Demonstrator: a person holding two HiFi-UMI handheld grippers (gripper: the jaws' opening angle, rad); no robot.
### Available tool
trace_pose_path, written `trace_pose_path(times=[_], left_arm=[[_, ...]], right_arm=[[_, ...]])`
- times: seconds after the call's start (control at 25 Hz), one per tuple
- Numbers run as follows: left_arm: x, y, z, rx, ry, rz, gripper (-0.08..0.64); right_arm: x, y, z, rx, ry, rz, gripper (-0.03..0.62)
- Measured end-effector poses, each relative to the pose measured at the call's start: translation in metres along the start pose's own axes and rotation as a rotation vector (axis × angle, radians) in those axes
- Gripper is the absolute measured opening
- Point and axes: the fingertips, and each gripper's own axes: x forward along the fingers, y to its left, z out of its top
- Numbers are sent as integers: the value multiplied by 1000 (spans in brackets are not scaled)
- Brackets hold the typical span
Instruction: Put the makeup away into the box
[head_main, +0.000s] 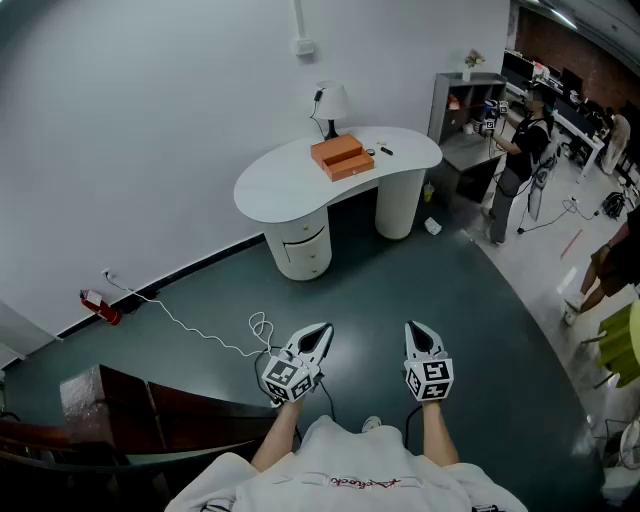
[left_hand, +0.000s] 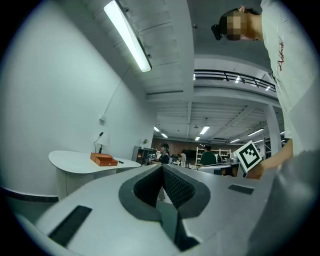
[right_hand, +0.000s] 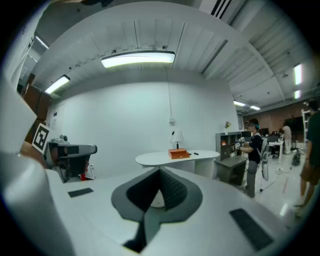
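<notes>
Left gripper (head_main: 322, 331), right gripper (head_main: 416, 329) held forward, seemingly closed

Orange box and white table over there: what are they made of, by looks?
Orange box: likely wood or covered board; matte surface, crisp edges. Table: probably painted or laminated board; uniform smooth white, rounded outline, no grain visible.

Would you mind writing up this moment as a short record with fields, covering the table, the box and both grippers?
Table: white curved table by the wall, across the dark floor from the wearer
Box: orange box on the table, in front of the lamp
Makeup: small dark items right of the box, too small to identify
Left: left gripper, fingers together, nothing held
Right: right gripper, fingers together, nothing held
Progress: not begun; both grippers are well short of the table
</notes>
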Motion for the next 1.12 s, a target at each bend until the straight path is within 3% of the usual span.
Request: trace_pose_path(times=[0.48,0.64,1.12], left_arm=[[10,-10,-9,-10,12,14,9],[20,-21,-9,-8,13,5,9],[62,-55,-23,3,22,9,9]], right_arm=[[-3,-6,-3,-11,13,31,20],[-10,-17,-2,24,-12,41,20],[-19,-56,-18,9,9,67,20]])
